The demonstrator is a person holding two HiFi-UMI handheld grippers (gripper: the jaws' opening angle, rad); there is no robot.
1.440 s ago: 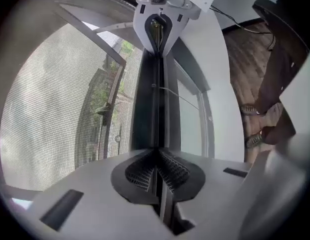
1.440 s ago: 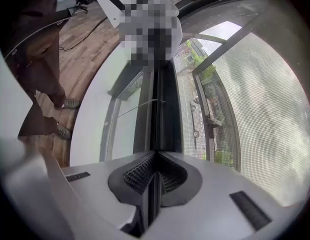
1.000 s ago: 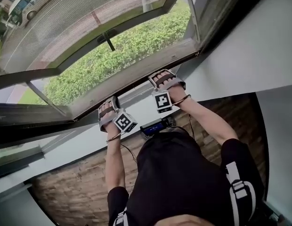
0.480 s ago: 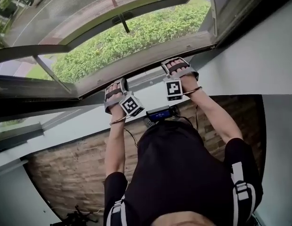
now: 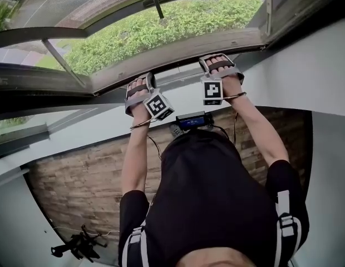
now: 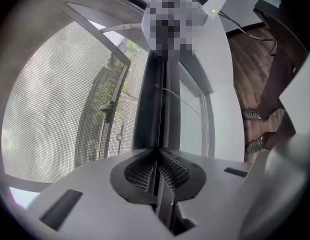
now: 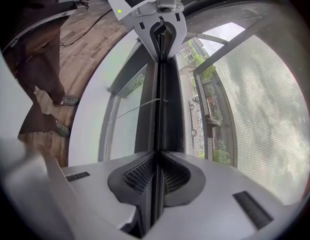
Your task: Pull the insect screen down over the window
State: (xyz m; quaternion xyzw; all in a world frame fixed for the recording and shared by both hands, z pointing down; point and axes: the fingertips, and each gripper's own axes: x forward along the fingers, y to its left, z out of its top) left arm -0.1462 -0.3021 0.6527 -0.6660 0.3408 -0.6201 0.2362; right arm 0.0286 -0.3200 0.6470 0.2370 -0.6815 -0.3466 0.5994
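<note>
The insect screen's grey bottom bar (image 5: 178,52) lies low across the window opening, just above the white sill (image 5: 178,102). Its mesh (image 6: 50,99) stretches over the opening, with the outdoors showing through. My left gripper (image 5: 140,88) is shut on the bar's thin dark lip (image 6: 160,134). Its jaws have eased apart a little within the last second, and the lip still sits between the pads. My right gripper (image 5: 217,65) is shut on the same lip (image 7: 157,109), further right. Each gripper view shows the other gripper at the far end of the bar.
Outside the mesh are an open casement with a black handle (image 5: 156,1) and a green hedge (image 5: 178,21). A small device with a blue display (image 5: 192,120) rests by the sill. Below is wooden floor (image 5: 78,188) with a black object (image 5: 78,243) on it.
The head view has swung: window and grippers sit higher in the picture and more floor shows. Both grippers keep their place on the bar.
</note>
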